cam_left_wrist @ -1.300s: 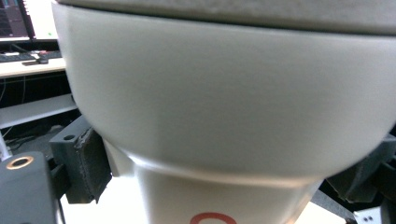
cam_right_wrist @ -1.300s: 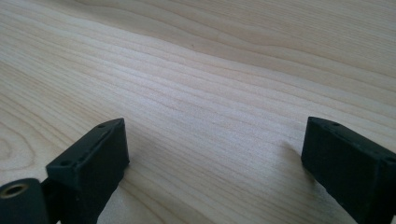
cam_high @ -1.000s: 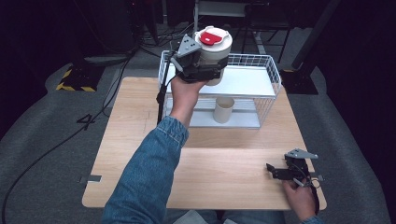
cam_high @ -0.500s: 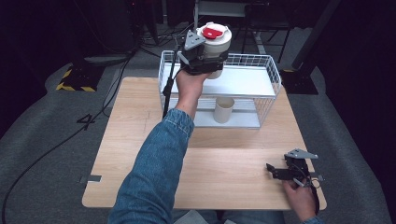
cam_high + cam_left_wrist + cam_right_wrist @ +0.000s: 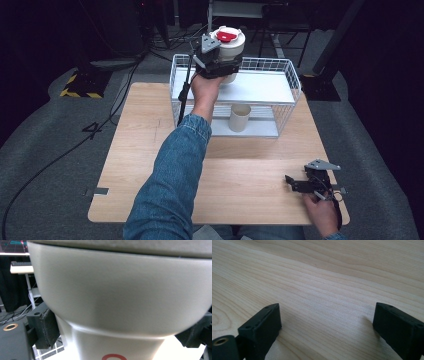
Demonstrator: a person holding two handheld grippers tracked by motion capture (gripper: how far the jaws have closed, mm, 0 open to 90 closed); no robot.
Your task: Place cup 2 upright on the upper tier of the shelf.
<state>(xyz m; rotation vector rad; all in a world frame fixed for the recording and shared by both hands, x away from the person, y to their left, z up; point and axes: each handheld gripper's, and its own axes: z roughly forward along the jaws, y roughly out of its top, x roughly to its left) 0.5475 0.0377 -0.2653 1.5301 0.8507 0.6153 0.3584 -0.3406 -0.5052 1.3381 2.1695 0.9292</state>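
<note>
Since the earlier frame your left gripper (image 5: pixel 220 62) has carried the white lidded cup (image 5: pixel 229 45) farther back, over the wire rack's (image 5: pixel 287 75) top shelf, jaws clamped on its body, cup upright above the shelf. Your right gripper (image 5: pixel 306 184) rests on the table (image 5: pixel 140 145), jaws apart, empty.

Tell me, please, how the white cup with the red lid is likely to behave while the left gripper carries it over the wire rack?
The white cup looks rigid: its wall keeps its shape between the left gripper jaws. Its smooth, glossy side could slip under a loose hold. It widens toward the top, so it may be top-heavy and apt to tip when set on the wire rack shelf.
</note>
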